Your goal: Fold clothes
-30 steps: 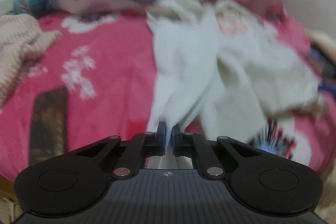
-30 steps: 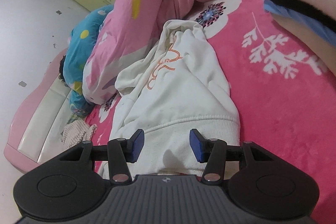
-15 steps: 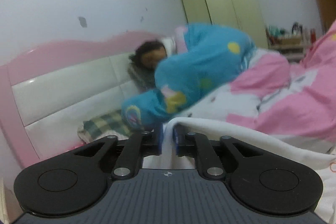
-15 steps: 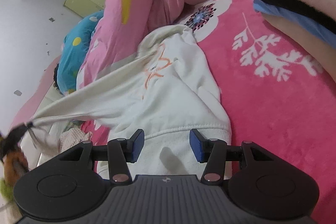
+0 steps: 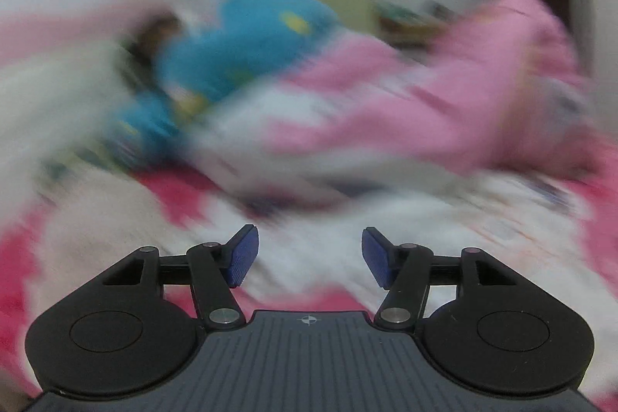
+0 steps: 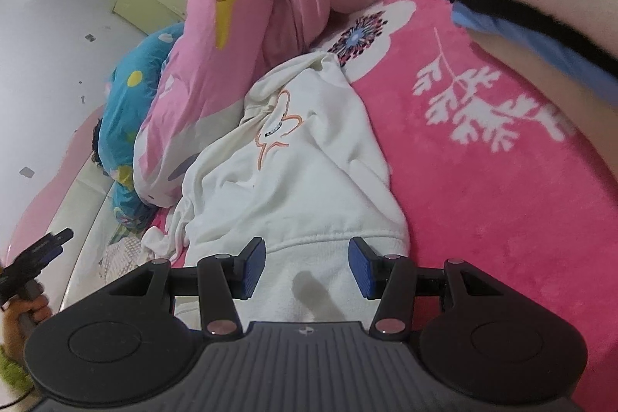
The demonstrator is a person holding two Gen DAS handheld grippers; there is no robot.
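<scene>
A white hoodie (image 6: 305, 172) with an orange outline print lies on the pink bedspread (image 6: 502, 199), its ribbed hem toward me. My right gripper (image 6: 306, 267) is open and empty, its blue pads just above the hem. My left gripper (image 5: 310, 255) is open and empty; its view is badly blurred, with white cloth (image 5: 386, 219) below and ahead of it. In the right wrist view the left gripper (image 6: 38, 253) shows at the far left, held in a hand, clear of the hoodie's sleeve (image 6: 166, 238).
A pink quilt with a carrot print (image 6: 231, 6) is heaped behind the hoodie. A person in blue clothing (image 6: 127, 111) lies by the pink headboard (image 6: 50, 188). A cream knit (image 6: 116, 253) lies at the left. A stack of folded cloth (image 6: 540, 6) is at the right.
My left gripper let go of the white sleeve and opened; the sleeve dropped back onto the bed. The left view swung and blurred. My right gripper stayed open over the hem.
</scene>
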